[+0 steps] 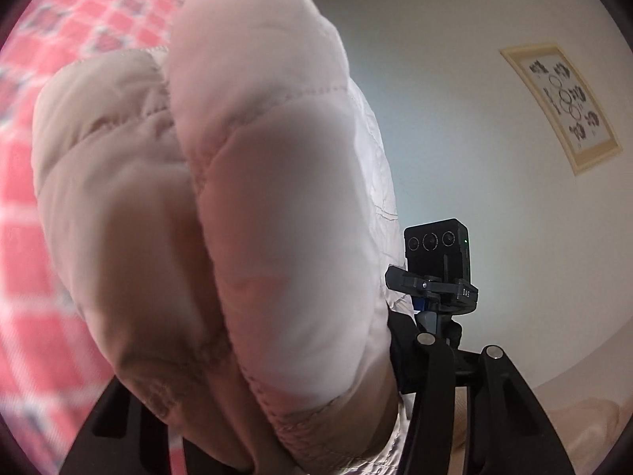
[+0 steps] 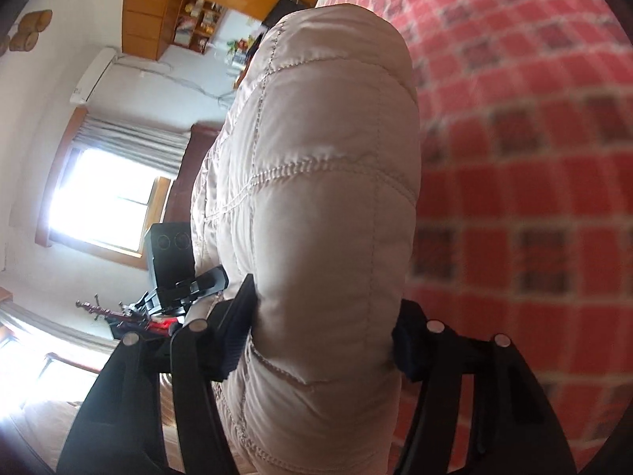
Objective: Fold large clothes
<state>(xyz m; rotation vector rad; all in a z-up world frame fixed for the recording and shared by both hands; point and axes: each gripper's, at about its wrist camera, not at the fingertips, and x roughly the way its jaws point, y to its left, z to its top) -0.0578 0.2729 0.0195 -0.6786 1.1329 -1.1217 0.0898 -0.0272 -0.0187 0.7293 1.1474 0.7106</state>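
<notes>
A pale beige quilted jacket [image 1: 245, 198] fills the middle of the left wrist view, bunched in thick folds right against the lens. My left gripper [image 1: 277, 415] is shut on it, the padded fabric swelling between the black fingers [image 1: 486, 396]. In the right wrist view the same quilted jacket [image 2: 316, 198] rises from between the fingers, and my right gripper [image 2: 324, 336] is shut on a thick fold of it. The jacket hangs lifted above a bed with a red checked cover [image 2: 534, 158]. The fingertips of both grippers are hidden by fabric.
The red checked cover [image 1: 39, 237] lies on the left of the left wrist view. A black camera on a tripod [image 1: 437, 261] stands close by, before a white wall with a framed picture [image 1: 561, 107]. A bright window [image 2: 107, 198], wooden cabinets [image 2: 158, 8] and shelves lie beyond.
</notes>
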